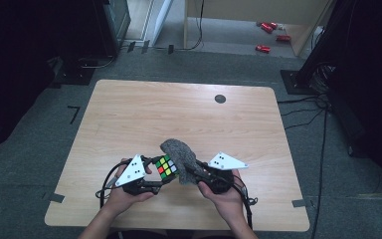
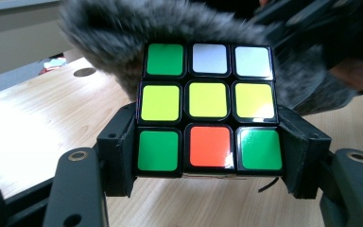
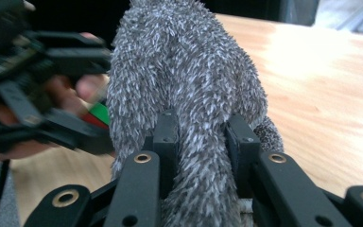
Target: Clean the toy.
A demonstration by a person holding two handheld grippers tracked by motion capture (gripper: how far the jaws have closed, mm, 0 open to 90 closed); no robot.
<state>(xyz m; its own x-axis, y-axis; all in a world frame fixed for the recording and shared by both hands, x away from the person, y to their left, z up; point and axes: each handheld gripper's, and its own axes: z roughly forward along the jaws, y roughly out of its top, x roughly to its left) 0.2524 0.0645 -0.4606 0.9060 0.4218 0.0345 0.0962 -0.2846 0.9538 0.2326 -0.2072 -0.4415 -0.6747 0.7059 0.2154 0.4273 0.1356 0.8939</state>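
Note:
A colour cube (image 1: 166, 167) (image 2: 209, 107) with green, yellow, white and orange stickers is held above the table, my left gripper (image 1: 155, 180) (image 2: 208, 156) shut on its two sides. A grey fuzzy cloth (image 1: 179, 158) (image 3: 189, 94) drapes over the cube's far side and touches it. My right gripper (image 1: 193, 174) (image 3: 202, 142) is shut on the lower end of that cloth. In the left gripper view the cloth (image 2: 123, 33) rises behind the cube. In the right gripper view a sliver of the cube (image 3: 98, 115) shows left of the cloth.
Both hands hover near the front edge of a light wooden table (image 1: 129, 114). A dark round spot (image 1: 220, 98) lies near the far right of the top. Beyond the table are grey floor, cables and red objects (image 1: 268, 30).

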